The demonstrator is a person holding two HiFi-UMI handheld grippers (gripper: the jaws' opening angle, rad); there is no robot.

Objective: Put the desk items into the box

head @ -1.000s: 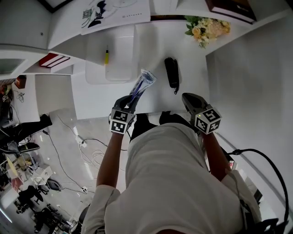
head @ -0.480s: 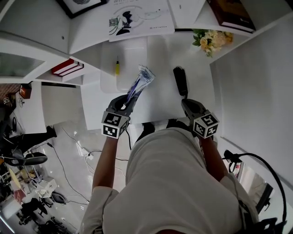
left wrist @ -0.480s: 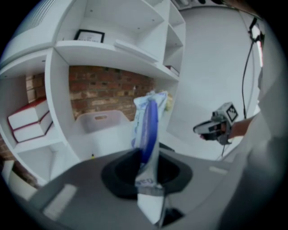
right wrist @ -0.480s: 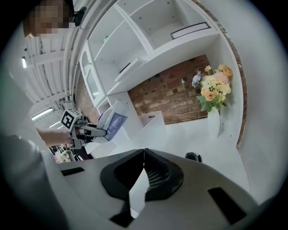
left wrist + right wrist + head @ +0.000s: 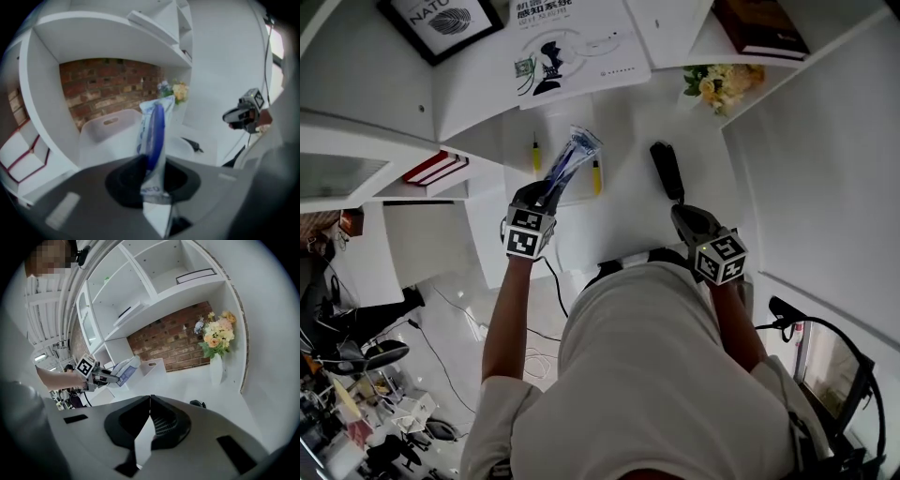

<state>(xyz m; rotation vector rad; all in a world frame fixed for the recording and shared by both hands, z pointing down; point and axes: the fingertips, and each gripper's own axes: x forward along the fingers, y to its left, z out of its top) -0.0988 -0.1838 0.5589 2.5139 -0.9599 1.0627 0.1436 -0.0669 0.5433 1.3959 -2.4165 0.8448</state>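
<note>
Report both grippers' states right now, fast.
Left gripper: shut on the plastic packet.
Right gripper: shut, nothing between its jaws.

Left arm stretched forward on left side, forearm bare. Left gripper (image 5: 546,192) angled downward, jaws clamped on lower end of plastic pouch (image 5: 567,157). Right arm bent, nearer body. Right gripper (image 5: 684,214) tilted slightly down, jaws pressed together, empty.
</note>
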